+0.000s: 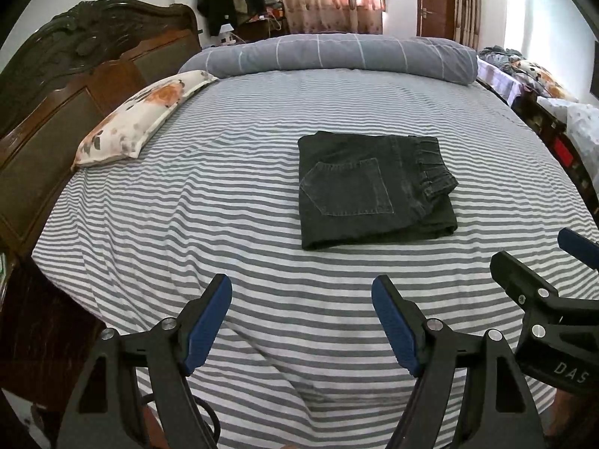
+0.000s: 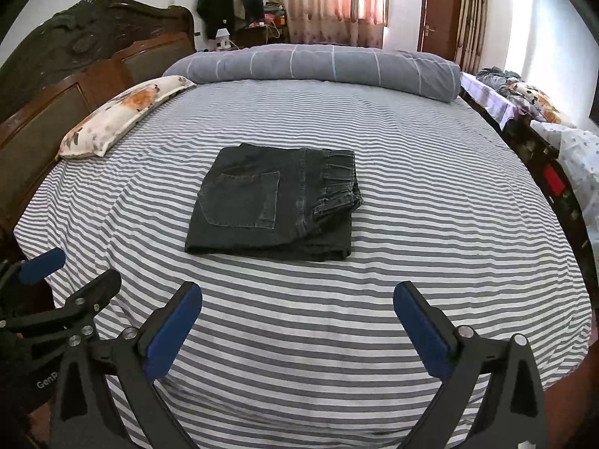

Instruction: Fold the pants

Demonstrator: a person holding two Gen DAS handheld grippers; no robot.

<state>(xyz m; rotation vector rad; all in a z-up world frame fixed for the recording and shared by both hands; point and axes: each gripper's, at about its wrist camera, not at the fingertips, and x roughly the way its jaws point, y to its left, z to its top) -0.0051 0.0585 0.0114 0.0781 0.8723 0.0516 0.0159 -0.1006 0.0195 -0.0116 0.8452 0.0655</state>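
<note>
A striped bed (image 1: 224,205) fills your view. Dark pants (image 1: 374,191) lie folded in a neat rectangle at its middle. Nearer you, your left gripper (image 1: 301,292) and right gripper (image 2: 297,301) hover spread wide, holding nothing, apart from the pants.

We see a bed (image 1: 262,299) in a grey-and-white striped sheet — on it lie folded dark pants (image 1: 374,191) mid-bed, a floral pillow (image 1: 138,119) by the headboard, and a rolled grey duvet (image 1: 337,54) along the far edge.
</note>
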